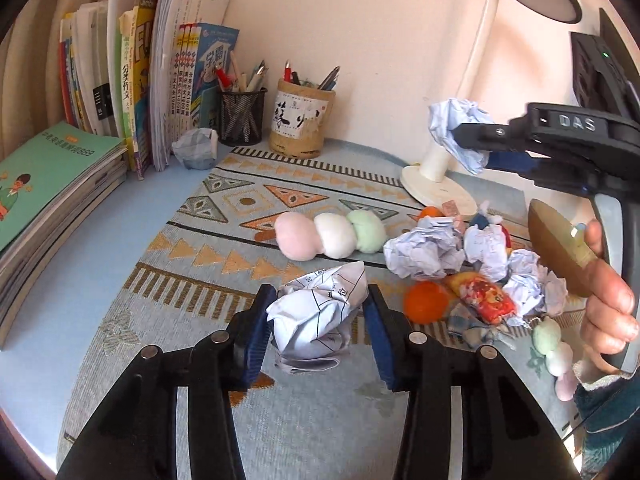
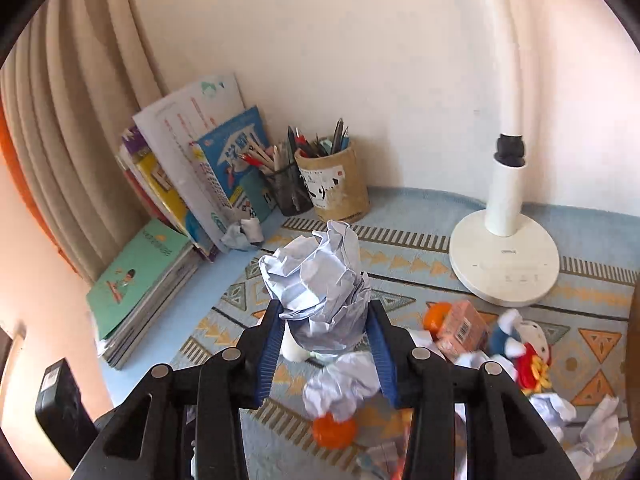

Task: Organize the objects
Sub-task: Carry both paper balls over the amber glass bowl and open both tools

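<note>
Wall (image 1: 360, 20): plain and pale, filling the upper middle of both views.
Curtain (image 2: 68, 128): beige folds down the left side of the right wrist view.
Lamp (image 2: 505, 258): white, its round base at the right of the right wrist view with an upright post rising out of the top of the frame.
Patterned mat (image 1: 224, 200): pale blue with orange triangles and striped bands, covering the lower middle of the left wrist view.
Desk surface (image 1: 100, 248): light blue, bare at the left beside the mat.
</note>
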### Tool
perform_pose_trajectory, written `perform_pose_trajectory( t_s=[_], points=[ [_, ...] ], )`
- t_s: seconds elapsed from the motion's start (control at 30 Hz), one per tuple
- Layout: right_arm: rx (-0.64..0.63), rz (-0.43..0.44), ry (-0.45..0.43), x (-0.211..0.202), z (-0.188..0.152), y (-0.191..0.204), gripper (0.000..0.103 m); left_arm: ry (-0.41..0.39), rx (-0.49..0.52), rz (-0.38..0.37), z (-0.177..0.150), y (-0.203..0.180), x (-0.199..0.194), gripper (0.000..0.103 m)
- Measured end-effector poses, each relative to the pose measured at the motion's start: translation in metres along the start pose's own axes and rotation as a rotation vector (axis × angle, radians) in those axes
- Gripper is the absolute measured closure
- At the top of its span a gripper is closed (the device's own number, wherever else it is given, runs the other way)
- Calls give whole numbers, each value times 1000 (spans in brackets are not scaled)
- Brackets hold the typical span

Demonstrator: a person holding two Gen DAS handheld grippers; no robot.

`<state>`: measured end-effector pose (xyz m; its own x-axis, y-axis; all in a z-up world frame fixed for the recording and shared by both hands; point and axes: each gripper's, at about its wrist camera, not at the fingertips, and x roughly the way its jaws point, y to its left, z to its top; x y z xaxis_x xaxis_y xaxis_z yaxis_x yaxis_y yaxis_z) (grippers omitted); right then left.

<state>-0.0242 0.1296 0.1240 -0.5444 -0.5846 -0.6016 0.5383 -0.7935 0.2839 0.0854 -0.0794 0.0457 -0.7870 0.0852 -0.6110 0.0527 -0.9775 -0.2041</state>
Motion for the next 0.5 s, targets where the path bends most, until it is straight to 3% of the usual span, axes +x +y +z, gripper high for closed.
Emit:
perform_pose_trajectory(
  t_s=[0.07,0.23,0.43,0.5],
  points=[
    [20,-35,-17,-37,-29,-17,63,-2,28,-29,-5,-17,-4,61],
    [99,-241,36,-98,-98,-62,63,43,95,-130,-17,-65,2,61],
    [181,-480,180,-107,-152,-113,63,56,194,-161,-32,-118,3,61],
    [200,-511,211,-109,-163,-133,63,60,224,-156,-36,-128,2,61]
  ],
)
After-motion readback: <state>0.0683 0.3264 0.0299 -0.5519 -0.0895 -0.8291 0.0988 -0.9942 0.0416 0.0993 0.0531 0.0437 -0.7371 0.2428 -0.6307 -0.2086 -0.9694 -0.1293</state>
